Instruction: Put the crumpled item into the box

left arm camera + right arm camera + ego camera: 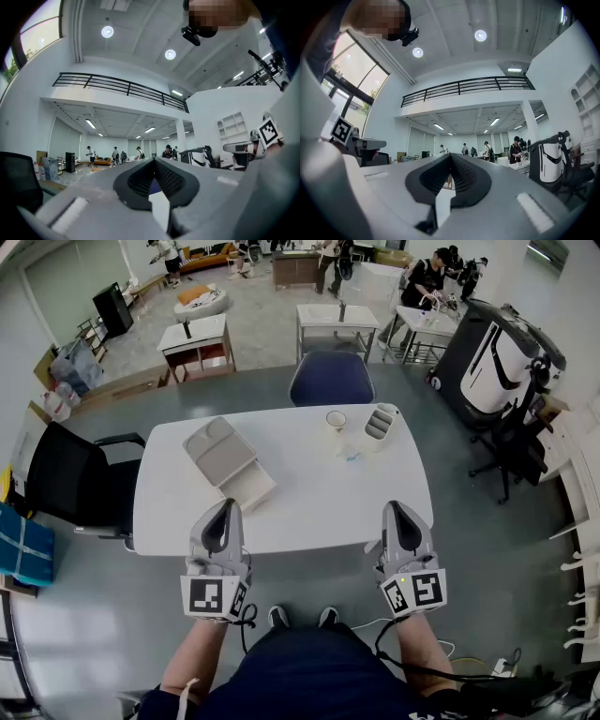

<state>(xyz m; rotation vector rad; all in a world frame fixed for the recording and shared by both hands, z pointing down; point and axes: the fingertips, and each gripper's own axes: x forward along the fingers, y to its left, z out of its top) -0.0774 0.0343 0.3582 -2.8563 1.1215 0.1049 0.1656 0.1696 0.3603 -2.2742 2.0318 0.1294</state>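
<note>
In the head view a white table (309, 507) carries an open box (246, 486) left of centre, its grey lid (216, 450) folded back. A small crumpled white and blue item (351, 457) lies right of centre, apart from the box. My left gripper (228, 505) hovers at the table's near edge, just in front of the box. My right gripper (394, 508) is held at the near edge too, well short of the crumpled item. Both point level and away from me. In the left gripper view (153, 160) and the right gripper view (450, 155) the jaws meet at the tips with nothing between them.
A cup (336, 419) and a white holder with grey slots (379, 423) stand at the table's far right. A blue chair (330, 379) is tucked in at the far side, a black chair (75, 479) at the left, another office chair (511, 442) to the right.
</note>
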